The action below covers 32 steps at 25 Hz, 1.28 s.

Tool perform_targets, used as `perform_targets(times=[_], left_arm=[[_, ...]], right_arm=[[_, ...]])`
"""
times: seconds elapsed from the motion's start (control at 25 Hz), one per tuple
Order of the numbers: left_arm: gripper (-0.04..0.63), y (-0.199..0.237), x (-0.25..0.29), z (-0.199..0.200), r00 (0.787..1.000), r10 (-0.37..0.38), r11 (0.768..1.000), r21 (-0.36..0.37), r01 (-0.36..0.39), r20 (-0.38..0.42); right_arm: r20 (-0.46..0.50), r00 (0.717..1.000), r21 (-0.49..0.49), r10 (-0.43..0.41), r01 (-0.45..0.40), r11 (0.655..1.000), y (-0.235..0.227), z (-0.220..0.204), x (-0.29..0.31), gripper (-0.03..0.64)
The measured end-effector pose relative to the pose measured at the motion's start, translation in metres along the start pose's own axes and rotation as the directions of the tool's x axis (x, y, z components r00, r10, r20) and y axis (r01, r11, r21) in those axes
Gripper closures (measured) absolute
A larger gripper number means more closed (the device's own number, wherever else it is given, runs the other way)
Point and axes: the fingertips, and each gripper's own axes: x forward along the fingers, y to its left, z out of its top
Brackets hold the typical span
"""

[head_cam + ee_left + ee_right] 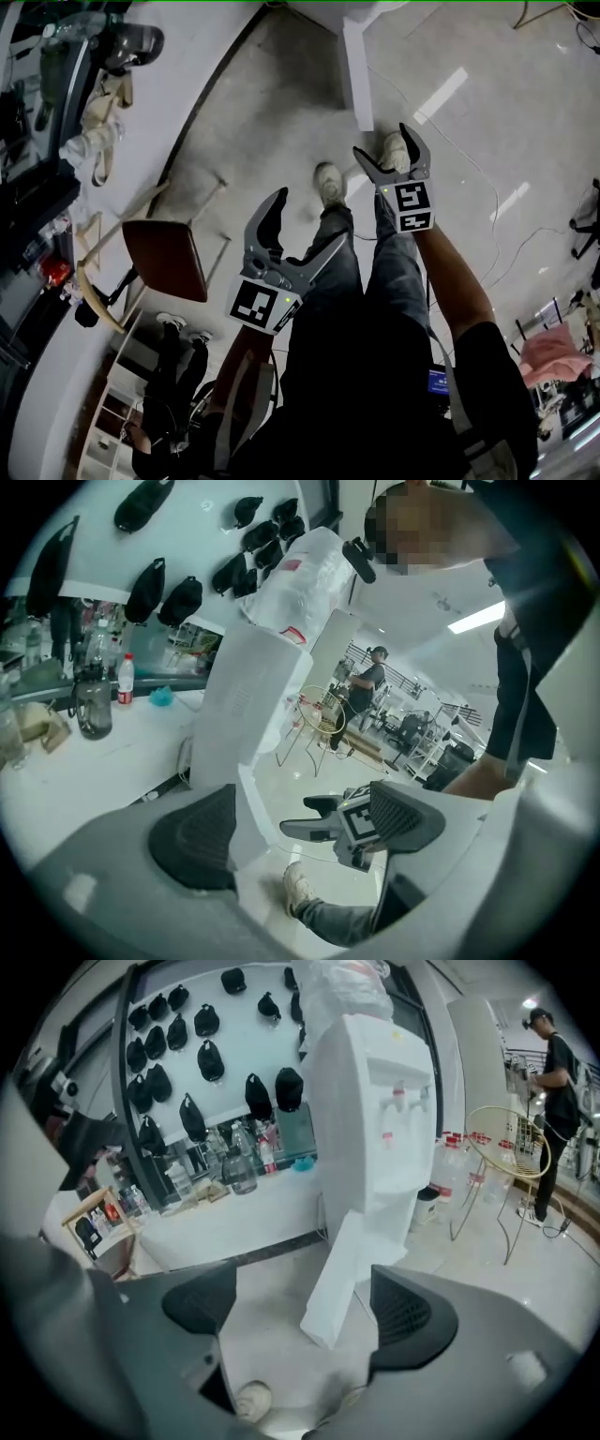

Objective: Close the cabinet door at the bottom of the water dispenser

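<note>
In the right gripper view the white water dispenser [375, 1101] stands ahead against the counter. Its bottom cabinet door [342, 1279] hangs open, swung out toward me. My right gripper [300, 1312] is open, short of the door and touching nothing. From the head view the door [356, 75] shows as a narrow white slab, just beyond my right gripper [384, 145]. My left gripper [305, 225] is lower and nearer my legs, also open. In the left gripper view the dispenser [248, 705] is seen from the side, and the right gripper [347, 822] shows past the open left gripper [300, 832].
A brown-seated chair [169, 258] stands at my left beside the long white counter [141, 112]. Cables [469, 159] trail over the floor on the right. Water bottles [450, 1162] and a wire chair [506, 1166] sit right of the dispenser, with a person [553, 1054] beyond.
</note>
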Motion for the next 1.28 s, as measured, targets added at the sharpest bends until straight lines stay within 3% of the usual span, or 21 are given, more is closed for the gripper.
perform_targets(times=[0.28, 0.56, 1.28], left_arm=[[0.143, 0.03, 0.019, -0.027, 0.998, 0.061, 0.997, -0.04, -0.061, -0.005], [0.149, 0.053, 0.041, -0.042, 0.994, 0.114, 0.991, -0.067, -0.113, 0.006], [0.15, 0.04, 0.108, -0.058, 0.996, 0.068, 0.996, -0.058, -0.071, -0.062]], right_arm=[[-0.107, 0.993, 0.041, -0.047, 0.051, 0.998, -0.024, -0.047, 0.061, 0.173], [-0.214, 0.977, 0.014, -0.018, 0.021, 1.0, -0.027, -0.083, 0.098, 0.178], [-0.244, 0.969, -0.024, 0.036, -0.043, 0.999, -0.054, -0.102, 0.11, 0.206]])
